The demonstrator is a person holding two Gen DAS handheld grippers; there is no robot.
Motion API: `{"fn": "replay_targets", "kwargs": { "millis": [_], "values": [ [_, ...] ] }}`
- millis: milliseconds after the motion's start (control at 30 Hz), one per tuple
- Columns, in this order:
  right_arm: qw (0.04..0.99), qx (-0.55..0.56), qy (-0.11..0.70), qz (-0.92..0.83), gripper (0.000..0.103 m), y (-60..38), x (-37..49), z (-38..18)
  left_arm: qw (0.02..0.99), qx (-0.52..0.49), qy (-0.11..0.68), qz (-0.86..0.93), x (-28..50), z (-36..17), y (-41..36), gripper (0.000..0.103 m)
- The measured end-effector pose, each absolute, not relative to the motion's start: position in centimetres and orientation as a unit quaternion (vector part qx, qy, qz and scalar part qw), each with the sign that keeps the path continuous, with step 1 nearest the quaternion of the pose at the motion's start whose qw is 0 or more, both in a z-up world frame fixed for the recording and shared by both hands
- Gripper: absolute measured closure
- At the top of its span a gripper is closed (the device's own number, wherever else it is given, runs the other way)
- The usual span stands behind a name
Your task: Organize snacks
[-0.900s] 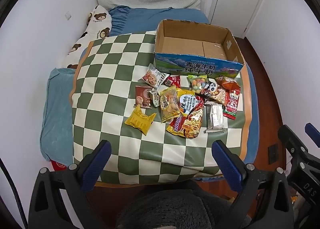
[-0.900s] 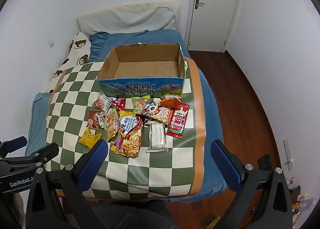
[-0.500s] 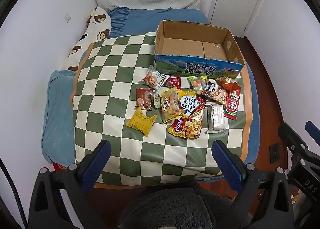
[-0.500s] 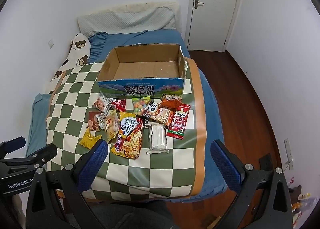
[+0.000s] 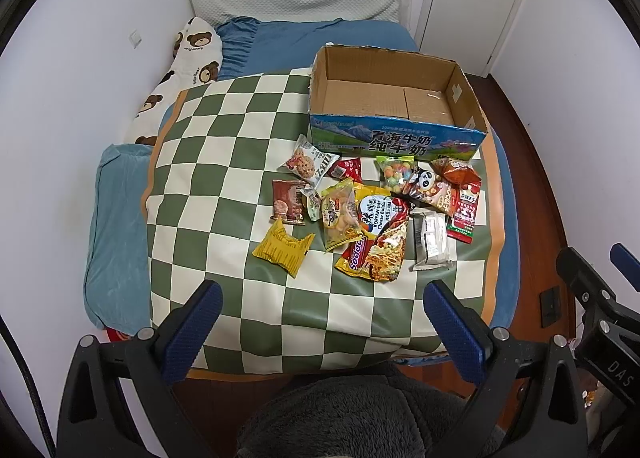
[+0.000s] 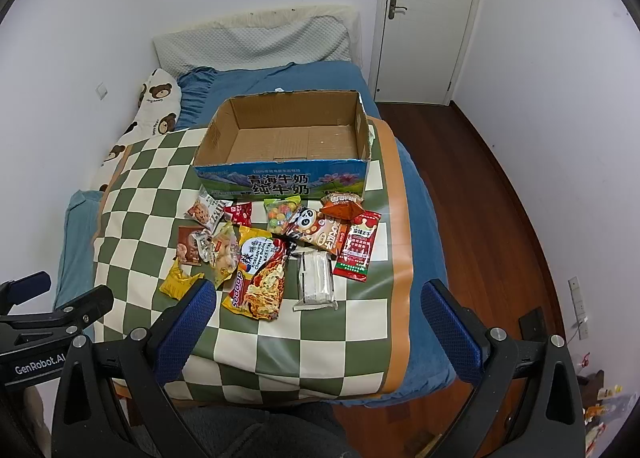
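An open, empty cardboard box (image 5: 394, 98) (image 6: 288, 138) with a blue printed front stands on a green-and-white checkered cloth (image 5: 216, 162) (image 6: 360, 322) on a bed. Several snack packets lie in front of it: a yellow packet (image 5: 282, 248), a noodle pack (image 5: 378, 236) (image 6: 260, 270), a white wrapped bar (image 5: 430, 236) (image 6: 316, 284), a panda packet (image 5: 430, 188) (image 6: 316, 228), a red sachet (image 5: 464, 214) (image 6: 358, 244). My left gripper (image 5: 320, 322) and right gripper (image 6: 314, 322) are open and empty, held above the near edge of the cloth.
A bear-print pillow (image 5: 188, 66) lies along the left wall. A grey pillow (image 6: 256, 44) is at the bed head. A white door (image 6: 428, 18) and wooden floor (image 6: 492, 218) are to the right. The other gripper shows at each view's edge.
Both grippers have moved forward and slightly down toward the bed; the snacks and box appear closer. Nothing on the cloth has moved.
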State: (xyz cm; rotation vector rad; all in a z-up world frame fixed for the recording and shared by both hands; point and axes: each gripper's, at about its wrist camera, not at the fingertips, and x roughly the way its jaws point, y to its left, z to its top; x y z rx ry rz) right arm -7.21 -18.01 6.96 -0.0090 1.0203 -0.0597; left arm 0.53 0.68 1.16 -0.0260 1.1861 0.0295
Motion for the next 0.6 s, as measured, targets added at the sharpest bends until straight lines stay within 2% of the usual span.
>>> {"fn": "replay_targets", "kwargs": {
  "millis": [600],
  "values": [
    [0.873, -0.003, 0.487, -0.029, 0.0, -17.98, -7.21, 7.13, 0.83, -0.011, 0.557, 0.014, 0.5, 1.18, 0.49, 0.0]
  ]
}}
